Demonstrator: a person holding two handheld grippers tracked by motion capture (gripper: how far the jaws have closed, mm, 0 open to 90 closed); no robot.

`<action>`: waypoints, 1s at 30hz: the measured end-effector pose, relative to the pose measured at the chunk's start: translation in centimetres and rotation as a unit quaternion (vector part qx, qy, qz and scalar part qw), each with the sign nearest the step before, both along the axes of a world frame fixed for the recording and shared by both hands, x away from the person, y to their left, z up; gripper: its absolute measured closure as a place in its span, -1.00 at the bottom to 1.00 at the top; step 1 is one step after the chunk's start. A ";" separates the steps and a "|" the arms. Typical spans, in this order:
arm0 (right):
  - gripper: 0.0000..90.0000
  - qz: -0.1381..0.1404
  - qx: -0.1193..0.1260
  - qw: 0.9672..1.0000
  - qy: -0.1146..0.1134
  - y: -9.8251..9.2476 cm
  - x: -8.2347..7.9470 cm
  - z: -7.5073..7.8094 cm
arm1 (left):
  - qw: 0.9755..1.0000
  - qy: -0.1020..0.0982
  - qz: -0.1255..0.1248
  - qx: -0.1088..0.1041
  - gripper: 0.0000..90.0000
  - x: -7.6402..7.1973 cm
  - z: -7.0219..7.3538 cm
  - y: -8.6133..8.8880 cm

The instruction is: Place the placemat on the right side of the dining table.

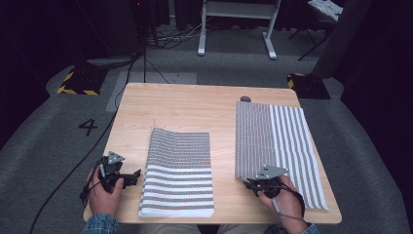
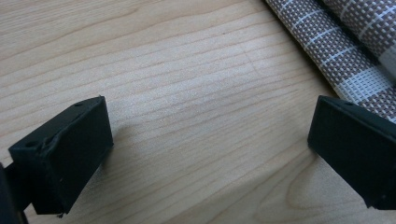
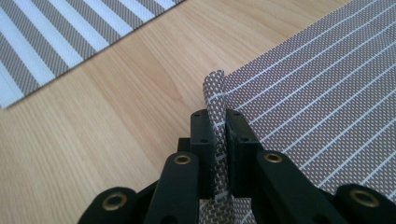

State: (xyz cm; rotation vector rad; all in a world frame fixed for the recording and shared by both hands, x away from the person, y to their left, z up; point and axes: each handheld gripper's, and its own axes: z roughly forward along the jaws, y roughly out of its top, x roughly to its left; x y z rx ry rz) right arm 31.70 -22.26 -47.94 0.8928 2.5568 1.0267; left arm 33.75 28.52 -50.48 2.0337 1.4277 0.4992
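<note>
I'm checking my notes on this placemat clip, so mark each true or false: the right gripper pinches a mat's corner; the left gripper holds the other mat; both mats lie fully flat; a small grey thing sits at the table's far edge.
1. The right gripper pinches the corner of the right placemat: true.
2. The left gripper holds the left placemat: false; its jaws stand wide open over bare table, beside that mat.
3. Both mats lie fully flat: false; the right one is folded over on itself.
4. A small grey object sits near the far edge: true.
</note>
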 end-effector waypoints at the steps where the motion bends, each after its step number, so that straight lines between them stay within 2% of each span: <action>1: 0.86 -0.003 0.003 1.000 -0.001 -0.3 -0.1 -0.1 | 1.000 0.000 0.000 0.000 -1.00 0.0 0.0 0.0; 6: 0.86 -0.005 0.002 1.000 0.005 -1.3 -0.5 -0.1 | 1.000 0.001 0.000 0.000 -1.00 0.0 0.0 0.0; 10: 0.86 -0.005 -0.004 1.000 0.000 -2.1 -0.6 0.0 | 1.000 0.000 0.000 0.000 -1.00 0.0 0.0 0.0; 19: 0.83 -0.025 0.008 1.000 -0.003 -3.3 -1.9 0.2 | 1.000 0.000 0.000 0.000 -1.00 0.0 0.0 0.0; 30: 0.84 -0.023 0.012 1.000 -0.002 -3.2 -2.2 -0.1 | 1.000 0.000 0.000 0.000 -1.00 0.0 0.0 0.0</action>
